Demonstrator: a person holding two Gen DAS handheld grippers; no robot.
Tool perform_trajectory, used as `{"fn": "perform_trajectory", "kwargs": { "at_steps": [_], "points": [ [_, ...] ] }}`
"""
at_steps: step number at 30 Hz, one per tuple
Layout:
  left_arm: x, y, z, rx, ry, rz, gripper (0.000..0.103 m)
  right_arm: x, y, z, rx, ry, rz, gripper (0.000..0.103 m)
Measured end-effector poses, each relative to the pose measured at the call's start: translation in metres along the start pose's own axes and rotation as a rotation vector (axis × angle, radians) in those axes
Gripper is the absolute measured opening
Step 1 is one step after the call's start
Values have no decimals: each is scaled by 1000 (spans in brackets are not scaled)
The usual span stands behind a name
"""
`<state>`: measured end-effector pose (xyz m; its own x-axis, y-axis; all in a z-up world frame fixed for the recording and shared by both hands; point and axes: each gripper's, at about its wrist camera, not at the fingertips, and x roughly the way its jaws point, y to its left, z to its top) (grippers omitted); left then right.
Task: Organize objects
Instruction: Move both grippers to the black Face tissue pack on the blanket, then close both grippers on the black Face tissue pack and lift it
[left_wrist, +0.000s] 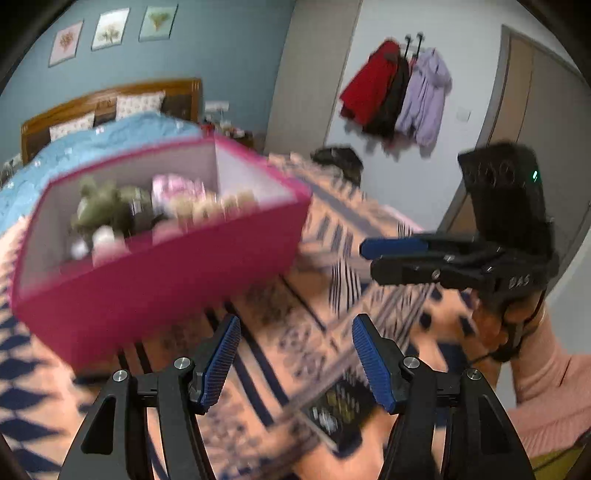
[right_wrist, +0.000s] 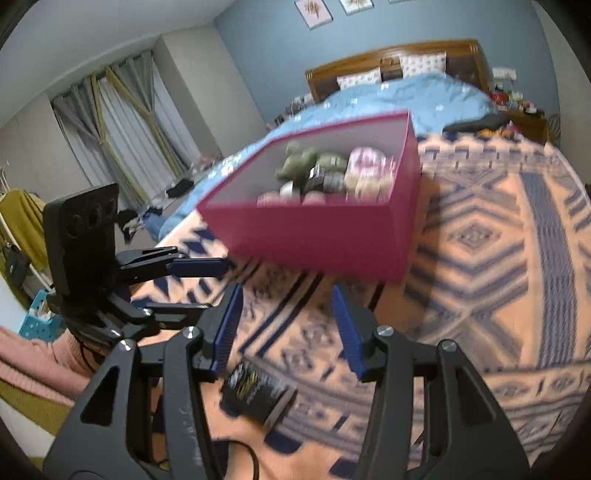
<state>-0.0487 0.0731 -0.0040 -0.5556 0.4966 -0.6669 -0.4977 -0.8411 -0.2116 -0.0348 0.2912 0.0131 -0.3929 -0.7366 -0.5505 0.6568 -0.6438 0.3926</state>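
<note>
Bedroom, blue wall, wooden headboard at 11 o'clock in the left view; you work over a patterned blanket (right_wrist: 480, 240) spread on the bed. The pink box (right_wrist: 325, 236) sits on it at 12 o'clock from both wrists, open-topped, already holding a green plush toy (right_wrist: 299, 162), a pink-white bundle (right_wrist: 369, 162) and some small jars, too blurred to name. One dark packet (right_wrist: 255, 391) lies on the blanket, just under your right gripper (right_wrist: 288, 328) at 6 o'clock, outside the box. Left gripper (left_wrist: 295, 362): tongs apart, nothing between them. Right gripper: tongs apart, nothing clamped, packet below and untouched. Judgement: mostly done; the packet looks like the last loose item to box. Coats (left_wrist: 399, 96) on the wall at 1 o'clock are not yours to touch.
</note>
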Motion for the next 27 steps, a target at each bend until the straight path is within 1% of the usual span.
{"fn": "perform_trajectory", "kwargs": {
  "at_steps": [4, 9, 11, 15, 16, 17, 19, 24, 27],
  "points": [
    [11, -3, -26, -23, 87, -22, 64, 15, 0, -25, 25, 85, 18, 52],
    [17, -4, -48, -69, 149, -48, 61, 29, -4, -46, 58, 165, 39, 52],
    [21, -5, -55, -86, 172, -64, 55, 34, -7, -51, 81, 186, 54, 52],
    [25, -11, -67, -107, 198, -84, 47, 42, -10, -61, 105, 229, 67, 52],
    [24, -13, -68, -105, 191, -81, 44, 44, -10, -64, 109, 235, 73, 48],
    [25, -12, -67, -111, 192, -88, 38, 46, -10, -66, 115, 242, 80, 46],
    [26, -9, -65, -126, 192, -99, 34, 47, -10, -68, 123, 240, 89, 35],
    [31, -6, -59, -139, 180, -76, 33, 48, -13, -66, 141, 218, 69, 35],
    [35, -4, -51, -141, 170, -61, 33, 46, -18, -61, 155, 186, 56, 35]
  ]
}}
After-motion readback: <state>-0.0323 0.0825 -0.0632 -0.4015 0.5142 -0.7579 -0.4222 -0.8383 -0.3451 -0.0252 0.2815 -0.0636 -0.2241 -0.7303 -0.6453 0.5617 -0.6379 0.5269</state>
